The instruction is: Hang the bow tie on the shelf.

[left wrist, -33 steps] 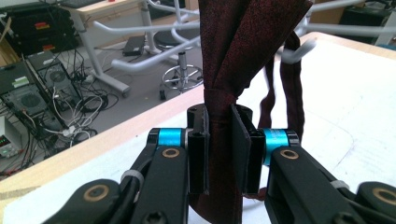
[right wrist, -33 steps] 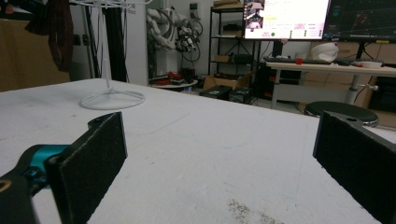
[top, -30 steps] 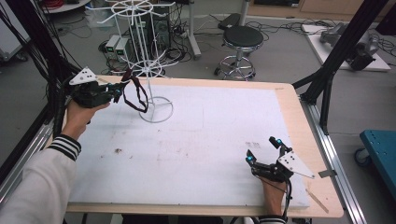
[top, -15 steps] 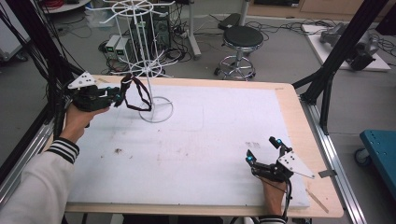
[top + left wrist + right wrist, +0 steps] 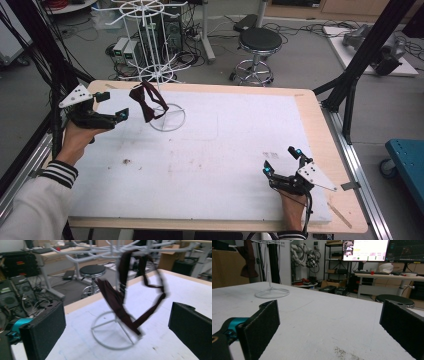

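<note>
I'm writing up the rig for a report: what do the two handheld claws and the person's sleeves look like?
Each handheld claw, left claw and right claw, is black with small teal-blue lights at the fingertips and a grey three-cornered plate on top. Both gripper views show flat, rough black pads and a teal fitting. A black cable trails from the right one. The left sleeve is white with a black-and-white striped cuff.

No text, label, brand or number can be read; writing on the monitor [image 5: 364, 250] in the right gripper view is too small to be made out.
</note>
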### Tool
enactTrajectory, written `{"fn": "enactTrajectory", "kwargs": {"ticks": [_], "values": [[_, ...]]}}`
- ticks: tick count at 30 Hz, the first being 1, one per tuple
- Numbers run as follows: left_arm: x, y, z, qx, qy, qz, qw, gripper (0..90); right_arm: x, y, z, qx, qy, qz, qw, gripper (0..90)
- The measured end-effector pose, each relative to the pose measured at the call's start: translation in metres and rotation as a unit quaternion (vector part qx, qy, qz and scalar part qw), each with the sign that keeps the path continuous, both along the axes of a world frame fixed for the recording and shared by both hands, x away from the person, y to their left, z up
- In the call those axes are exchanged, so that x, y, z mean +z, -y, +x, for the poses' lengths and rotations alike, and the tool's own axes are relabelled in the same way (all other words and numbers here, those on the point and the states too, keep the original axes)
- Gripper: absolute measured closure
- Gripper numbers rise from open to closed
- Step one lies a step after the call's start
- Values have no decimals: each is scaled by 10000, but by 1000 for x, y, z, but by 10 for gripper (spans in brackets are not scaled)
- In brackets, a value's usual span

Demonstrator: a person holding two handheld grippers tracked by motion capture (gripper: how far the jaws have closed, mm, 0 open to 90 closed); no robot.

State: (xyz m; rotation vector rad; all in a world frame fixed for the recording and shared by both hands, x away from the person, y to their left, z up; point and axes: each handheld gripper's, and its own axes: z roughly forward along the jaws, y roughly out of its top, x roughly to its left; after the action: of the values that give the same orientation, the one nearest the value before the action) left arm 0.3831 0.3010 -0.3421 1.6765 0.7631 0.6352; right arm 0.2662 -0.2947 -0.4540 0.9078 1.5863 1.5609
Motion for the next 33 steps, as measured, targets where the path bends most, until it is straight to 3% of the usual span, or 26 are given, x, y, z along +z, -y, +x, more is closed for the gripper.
{"fn": "enactTrajectory", "kwargs": {"ticks": [7, 9, 12, 15, 19, 29, 33], "values": [[-17, -2, -38, -157, 297, -152, 9993, 17, 0, 0, 0, -4, 5, -7, 10000, 21], [-24, -1, -52, -164, 309, -291, 9990, 17, 0, -1, -1, 5, -27, -1, 10000, 21], [-33, 0, -72, -234, 493, -439, 9975, 17, 0, -1, -1, 2, 7, -39, 10000, 21], [-41, 3, -86, -305, 628, -368, 9969, 17, 0, -1, -1, -15, -16, 8, 10000, 21], [-55, 0, -96, -350, 673, -471, 9960, 17, 0, -1, -1, -14, -34, 11, 10000, 21], [-87, -1, -107, -163, 695, -651, 9953, 17, 0, -1, -1, -4, 5, -22, 10000, 21], [-94, 2, -107, -46, 707, -572, 9958, 17, 0, -1, -1, -4, -7, -16, 10000, 21]]}}
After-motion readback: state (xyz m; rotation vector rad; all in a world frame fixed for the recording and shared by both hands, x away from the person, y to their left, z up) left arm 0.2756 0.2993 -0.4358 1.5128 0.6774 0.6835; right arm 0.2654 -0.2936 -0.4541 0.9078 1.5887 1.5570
